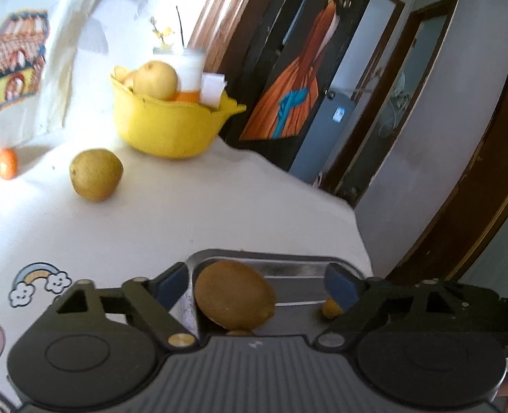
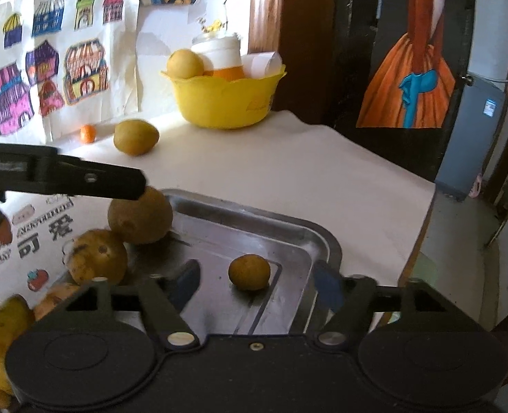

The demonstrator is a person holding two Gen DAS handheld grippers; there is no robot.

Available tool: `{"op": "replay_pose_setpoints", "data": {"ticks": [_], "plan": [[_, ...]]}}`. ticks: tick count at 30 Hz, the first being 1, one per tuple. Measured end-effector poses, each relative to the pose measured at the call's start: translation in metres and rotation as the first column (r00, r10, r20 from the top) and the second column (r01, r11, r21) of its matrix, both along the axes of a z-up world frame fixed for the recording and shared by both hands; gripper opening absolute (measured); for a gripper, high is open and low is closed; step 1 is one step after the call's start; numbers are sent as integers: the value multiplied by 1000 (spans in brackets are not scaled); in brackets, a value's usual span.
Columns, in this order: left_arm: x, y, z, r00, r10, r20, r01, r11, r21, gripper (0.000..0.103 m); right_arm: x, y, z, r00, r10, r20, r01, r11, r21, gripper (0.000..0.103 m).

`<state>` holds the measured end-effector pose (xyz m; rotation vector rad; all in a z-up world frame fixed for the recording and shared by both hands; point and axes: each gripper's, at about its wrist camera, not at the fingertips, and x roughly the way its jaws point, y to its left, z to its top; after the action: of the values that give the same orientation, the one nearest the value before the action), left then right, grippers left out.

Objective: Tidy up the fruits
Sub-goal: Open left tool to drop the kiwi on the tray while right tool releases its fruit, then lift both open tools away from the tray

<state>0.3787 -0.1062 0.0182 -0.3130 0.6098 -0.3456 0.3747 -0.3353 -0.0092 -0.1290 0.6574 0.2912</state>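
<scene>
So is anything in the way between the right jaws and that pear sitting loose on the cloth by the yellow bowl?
Nothing visible blocks it. Beyond the metal tray, bare white cloth runs to the pear. The left gripper sits off to the side over the tray's brown fruit.

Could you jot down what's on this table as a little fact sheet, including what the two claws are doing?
Metal tray: near table edge, holds brown fruit
Large brown fruit: between left claw's open fingers, at tray's edge
Small round fruit: on tray, ahead of right claw, fingers open
Yellow bowl: far end, holds pale fruit
Loose fruit on cloth: green-brown fruit, small orange
</scene>
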Motion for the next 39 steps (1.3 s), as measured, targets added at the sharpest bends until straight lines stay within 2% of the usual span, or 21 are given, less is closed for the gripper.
{"op": "replay_pose_setpoints", "data": {"ticks": [2,5,7,10,19,27,39], "plan": [[-12,1,7,1000,10,21,-10,1000,1,99,-7,-2,4,1000,-16,13,16,1000,16,83],[-34,1,17,998,25,64,-27,999,27,102,-21,-3,12,999,-28,34,27,999,40,93],[-50,2,22,995,42,85,-46,998,44,102,-32,-3,18,998,-30,53,27,998,52,99],[-72,6,28,994,66,90,-70,997,44,102,-52,-1,27,996,-30,89,25,998,59,102],[-135,30,33,985,163,50,-164,986,32,102,-122,6,47,990,16,139,-35,990,135,102],[-182,42,34,984,170,46,-173,983,65,102,-168,13,46,994,39,103,-56,985,165,102],[-225,59,24,986,166,19,-167,979,115,102,-211,31,32,999,44,18,-46,986,161,102]]}}
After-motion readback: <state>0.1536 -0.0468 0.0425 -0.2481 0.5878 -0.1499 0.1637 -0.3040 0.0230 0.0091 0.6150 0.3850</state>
